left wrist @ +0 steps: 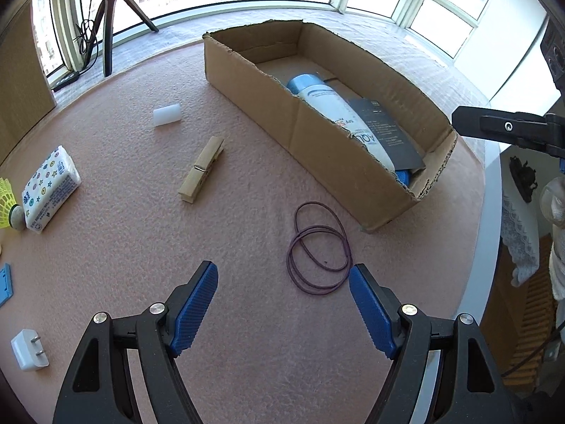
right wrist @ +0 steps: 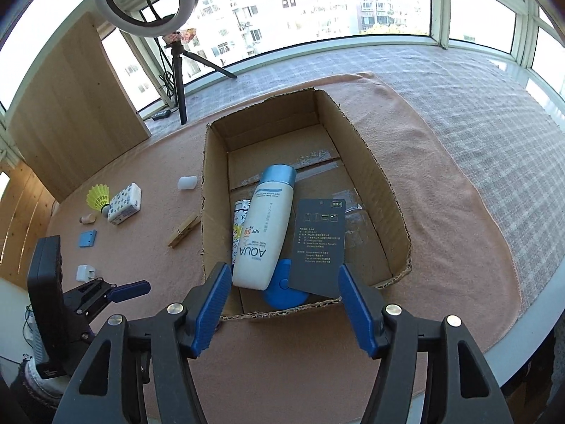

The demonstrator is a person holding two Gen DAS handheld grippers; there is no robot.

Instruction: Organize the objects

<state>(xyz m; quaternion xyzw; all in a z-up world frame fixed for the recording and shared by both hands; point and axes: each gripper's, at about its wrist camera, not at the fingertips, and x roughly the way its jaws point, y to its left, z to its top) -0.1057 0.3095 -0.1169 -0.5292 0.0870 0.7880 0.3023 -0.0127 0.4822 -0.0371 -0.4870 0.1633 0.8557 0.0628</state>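
— Cardboard box (right wrist: pixel 381 190), the open brown one, sits just ahead of the right gripper (right wrist: pixel 282 304), whose blue-padded jaws stand apart with nothing between them, above the box's near wall.

— And the left gripper (left wrist: pixel 282 304)?

— Also wide apart and empty, over the pink cloth (left wrist: pixel 141 247). A purple loop of thin elastic cord (left wrist: pixel 319 251) lies just ahead of its right pad; a wooden clothespin (left wrist: pixel 201 169) is further ahead to the left.

— What could go wrong?

— That cord lies flat and limp (my guess: the pads could snag the cloth with it, or lift only one coil). And the box's near end is crowded, so another drop there might land on the dark grey printed card (right wrist: pixel 319 243) and tip it.

— Anything readable?

— The white bottle with a light blue cap (right wrist: pixel 265 226), in the box ahead of the right gripper's left pad, says "AQUA" and "SPF 50". The card's print is too small to read. Far left of the left gripper, a white patterned tissue pack (left wrist: pixel 49 194) shows stars and circles, its lettering unreadable.
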